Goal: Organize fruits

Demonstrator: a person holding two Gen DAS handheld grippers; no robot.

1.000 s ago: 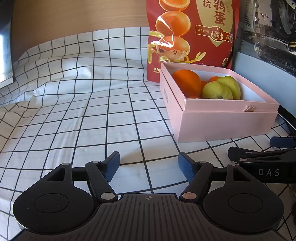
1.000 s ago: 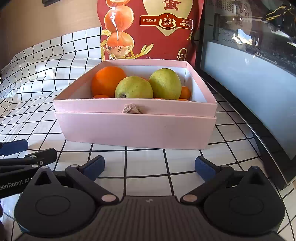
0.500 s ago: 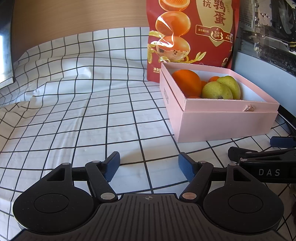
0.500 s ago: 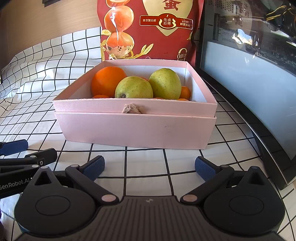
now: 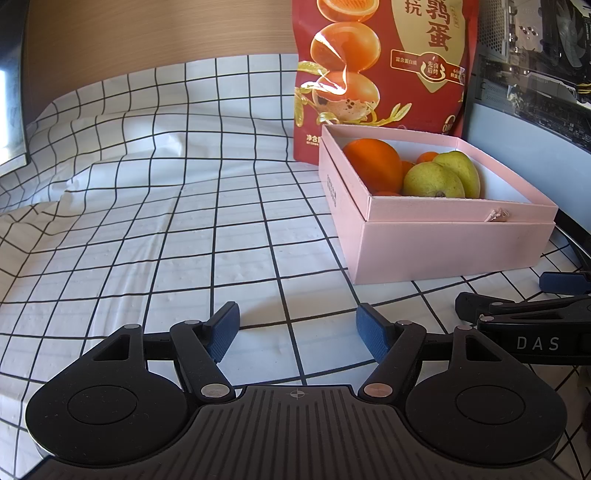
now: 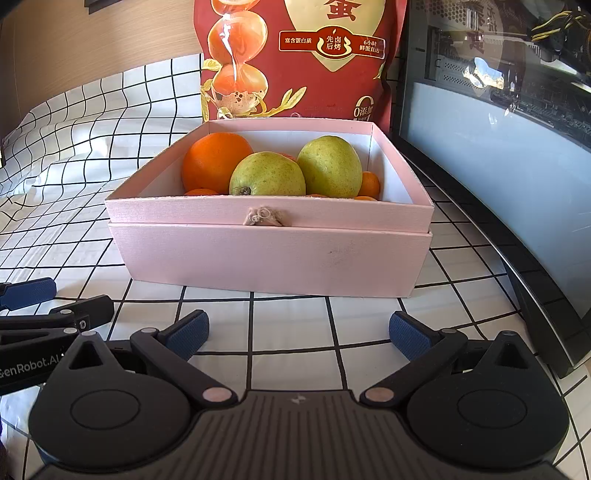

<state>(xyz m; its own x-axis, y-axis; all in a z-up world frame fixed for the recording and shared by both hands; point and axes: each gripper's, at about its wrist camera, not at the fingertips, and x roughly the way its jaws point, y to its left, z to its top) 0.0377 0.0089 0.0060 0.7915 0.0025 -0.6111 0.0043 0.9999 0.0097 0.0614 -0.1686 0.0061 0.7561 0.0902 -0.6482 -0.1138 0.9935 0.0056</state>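
Observation:
A pink box [image 6: 269,254] [image 5: 454,243] sits on the checked cloth and holds a large orange [image 6: 216,162] [image 5: 373,164], two green pears [image 6: 267,175] [image 6: 330,166] [image 5: 432,181] and small oranges [image 6: 370,184]. My right gripper [image 6: 299,326] rests low on the cloth just in front of the box, open and empty. My left gripper [image 5: 297,325] lies to the left of the box, also open with nothing between its fingers. Each gripper shows at the edge of the other's view.
A tall red snack bag [image 6: 299,59] [image 5: 380,70] stands right behind the box. A dark glass-fronted case [image 6: 498,147] runs along the right side. White cloth with black grid [image 5: 166,221] spreads wrinkled to the left, against a wooden wall [image 5: 147,33].

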